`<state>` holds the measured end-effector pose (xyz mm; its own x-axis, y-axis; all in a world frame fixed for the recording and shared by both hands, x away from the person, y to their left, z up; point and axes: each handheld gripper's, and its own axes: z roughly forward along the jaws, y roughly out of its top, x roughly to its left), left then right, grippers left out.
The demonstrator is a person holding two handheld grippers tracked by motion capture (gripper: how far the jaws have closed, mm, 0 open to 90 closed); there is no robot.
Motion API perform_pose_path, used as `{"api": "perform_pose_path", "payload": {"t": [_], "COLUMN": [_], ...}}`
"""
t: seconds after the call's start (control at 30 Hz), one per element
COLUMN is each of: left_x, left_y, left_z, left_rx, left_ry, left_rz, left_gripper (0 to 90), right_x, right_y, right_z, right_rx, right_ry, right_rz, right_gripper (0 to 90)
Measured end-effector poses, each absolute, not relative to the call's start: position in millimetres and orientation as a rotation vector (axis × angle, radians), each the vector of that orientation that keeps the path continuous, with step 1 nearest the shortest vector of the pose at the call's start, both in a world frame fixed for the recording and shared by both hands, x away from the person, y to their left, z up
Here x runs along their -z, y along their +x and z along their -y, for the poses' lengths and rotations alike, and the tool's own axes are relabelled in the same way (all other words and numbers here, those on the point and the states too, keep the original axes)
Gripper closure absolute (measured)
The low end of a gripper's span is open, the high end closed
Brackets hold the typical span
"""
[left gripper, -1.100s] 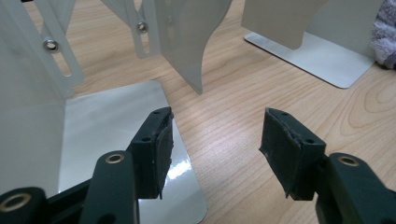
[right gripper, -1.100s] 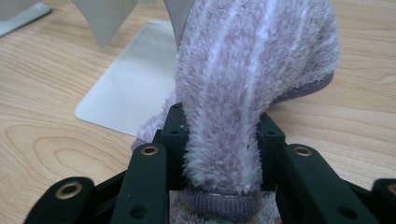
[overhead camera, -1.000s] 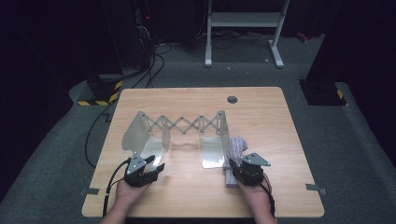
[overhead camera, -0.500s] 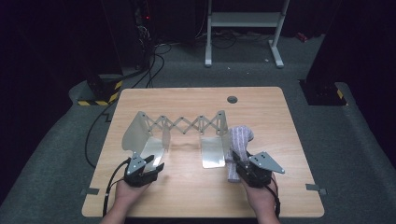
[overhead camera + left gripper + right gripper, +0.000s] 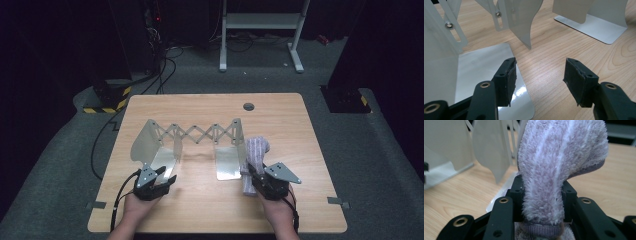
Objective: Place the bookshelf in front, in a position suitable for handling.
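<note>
Right claw (image 5: pixel 253 175) clamped on fuzzy lilac sock (image 5: pixel 254 159), held off the surface (image 5: pixel 280 120) just right of the metal rack's (image 5: pixel 192 142) right plate. Left claw (image 5: pixel 167 176) gaping wide, nothing gripped, parked low by the rack's left base plate (image 5: pixel 484 72).

Overhead plus two close claw-cams

Fluffy lilac terry sock (image 5: pixel 559 170), glossy metal rack (image 5: pixel 165 145), matt wooden table (image 5: pixel 200 200)
</note>
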<state>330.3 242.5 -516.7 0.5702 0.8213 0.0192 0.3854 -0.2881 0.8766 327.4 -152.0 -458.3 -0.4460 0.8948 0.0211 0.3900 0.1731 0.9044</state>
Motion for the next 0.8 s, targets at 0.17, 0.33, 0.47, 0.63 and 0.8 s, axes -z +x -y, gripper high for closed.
{"api": "perform_pose_path", "payload": {"t": [0.17, 0.33, 0.47, 0.63, 0.8], "left_x": [517, 518, 518, 518, 518], "left_y": [330, 330, 330, 329, 330], "left_z": [-241, -240, -240, -239, -239], "left_rx": [-0.598, -0.599, -0.597, -0.604, -0.606], "left_ry": [1.9, 1.901, 1.91, 1.91, 1.911], "left_rz": [-0.969, -0.97, -0.968, -0.968, -0.965], "left_gripper": [43.2, 43.3, 43.3, 43.3, 43.3], "right_x": [490, 504, 517, 510, 513], "right_y": [345, 355, 361, 363, 398], "right_z": [148, 147, 149, 155, 159], "right_rx": [-1.152, -1.099, -1.047, -1.05, -0.991], "right_ry": [1.282, 1.312, 1.328, 1.345, 1.421], "right_rz": [-2.04, -2.097, -2.168, -2.101, -2.051], "right_gripper": [65.0, 65.0, 65.6, 65.6, 65.1]}}
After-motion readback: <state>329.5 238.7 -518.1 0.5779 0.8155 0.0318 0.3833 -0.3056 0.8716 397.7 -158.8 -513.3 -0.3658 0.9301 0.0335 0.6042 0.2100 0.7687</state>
